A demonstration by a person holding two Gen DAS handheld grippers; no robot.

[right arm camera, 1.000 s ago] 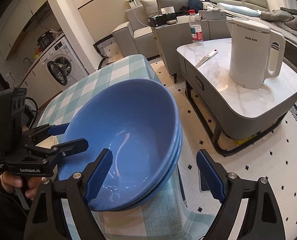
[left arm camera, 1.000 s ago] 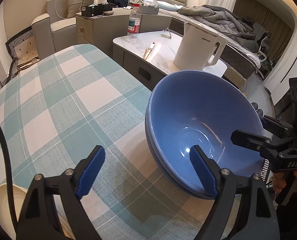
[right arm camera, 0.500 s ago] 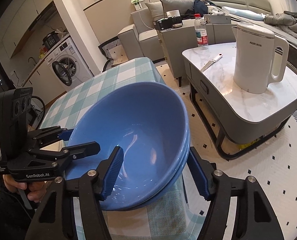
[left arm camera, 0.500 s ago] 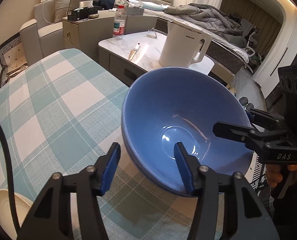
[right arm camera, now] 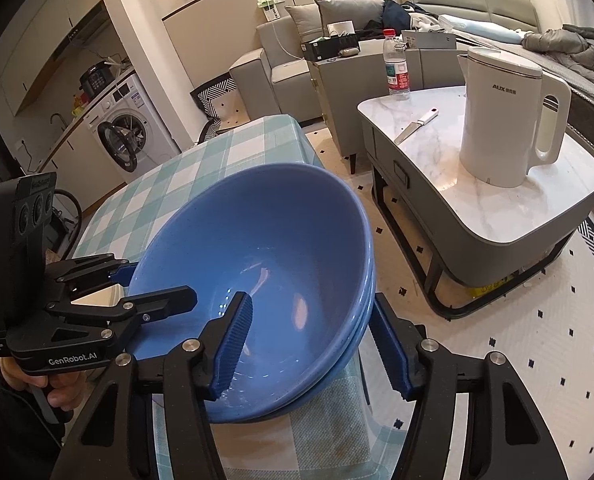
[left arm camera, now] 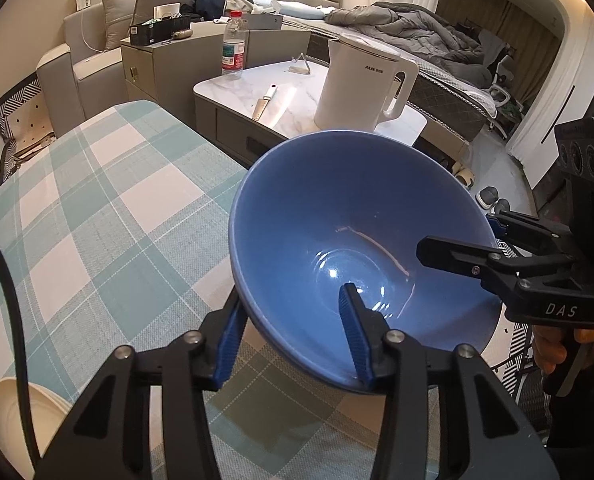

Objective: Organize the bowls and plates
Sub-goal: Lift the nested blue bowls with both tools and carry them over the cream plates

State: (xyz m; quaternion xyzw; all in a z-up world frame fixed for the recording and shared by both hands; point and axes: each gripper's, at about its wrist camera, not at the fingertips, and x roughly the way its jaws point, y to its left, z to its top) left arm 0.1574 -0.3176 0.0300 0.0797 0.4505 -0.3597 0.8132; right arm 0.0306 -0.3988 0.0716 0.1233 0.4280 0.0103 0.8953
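A stack of blue bowls (left arm camera: 337, 208) stands at the corner of the checked tablecloth (left arm camera: 97, 200). My left gripper (left arm camera: 293, 296) straddles the near wall of the stack, one blue pad inside the top bowl and one outside; its jaws are closing and both pads touch the wall. In the right wrist view the stack (right arm camera: 265, 216) shows layered rims. My right gripper (right arm camera: 311, 300) clamps the opposite wall, one pad inside and one against the outer rims. Each gripper also shows in the other's view, held by a hand.
A cream plate (left arm camera: 21, 404) lies at the table's near left. Past the table's edge is a marble coffee table (right arm camera: 497, 216) carrying a white kettle (right arm camera: 501, 120), a knife (right arm camera: 415, 126) and a water bottle (right arm camera: 397, 68). A sofa and washing machine stand behind.
Both grippers' jaws have narrowed from wide apart onto the walls of the bowl stack. The left gripper has shifted so that the bowl's wall sits between its pads.
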